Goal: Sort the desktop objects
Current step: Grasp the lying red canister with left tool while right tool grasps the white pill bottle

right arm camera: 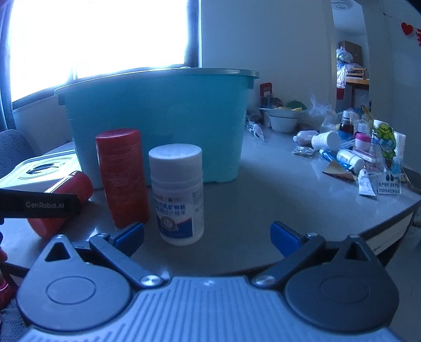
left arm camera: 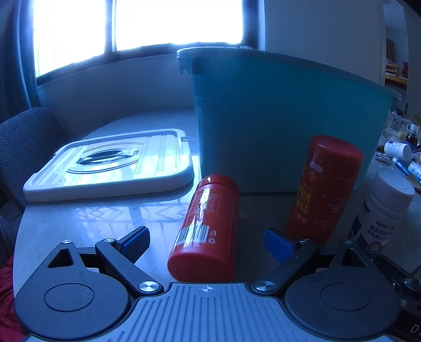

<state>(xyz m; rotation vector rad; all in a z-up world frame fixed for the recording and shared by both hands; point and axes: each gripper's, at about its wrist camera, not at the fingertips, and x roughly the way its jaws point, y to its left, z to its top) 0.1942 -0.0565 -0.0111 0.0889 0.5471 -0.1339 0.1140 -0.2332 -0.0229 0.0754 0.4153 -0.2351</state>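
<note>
My left gripper (left arm camera: 208,243) is spread wide, blue pads (left arm camera: 136,243) apart, nothing between them touching either pad. Just ahead, in the gap, a red canister (left arm camera: 206,229) lies on its side on the grey tabletop (left arm camera: 79,223), cap end toward me, barcode label up. To its right stands a taller red tube (left arm camera: 325,186), upright, yellow lettering down its side. Further right, a white pill bottle (left arm camera: 381,213) stands upright, close to the tube, partly behind my right finger.

My right gripper (right arm camera: 208,236) is also wide apart and holds nothing. The white bottle (right arm camera: 179,194) stands just ahead, left of centre between the fingers, blue-and-white label facing me. The red tube (right arm camera: 121,176) is just beside it on the left; I cannot tell whether they touch. The lying canister (right arm camera: 63,202) sits further left, partly hidden behind my left tool's black finger.

Behind all three, the teal bin (left arm camera: 284,123) stands open-topped, near the tube. Left of it a white lid (left arm camera: 113,163) lies flat on the table.

Far right: a clutter of small bottles and tubes (right arm camera: 347,155), a white bowl (right arm camera: 284,121). Bright window (left arm camera: 136,23) beyond.
</note>
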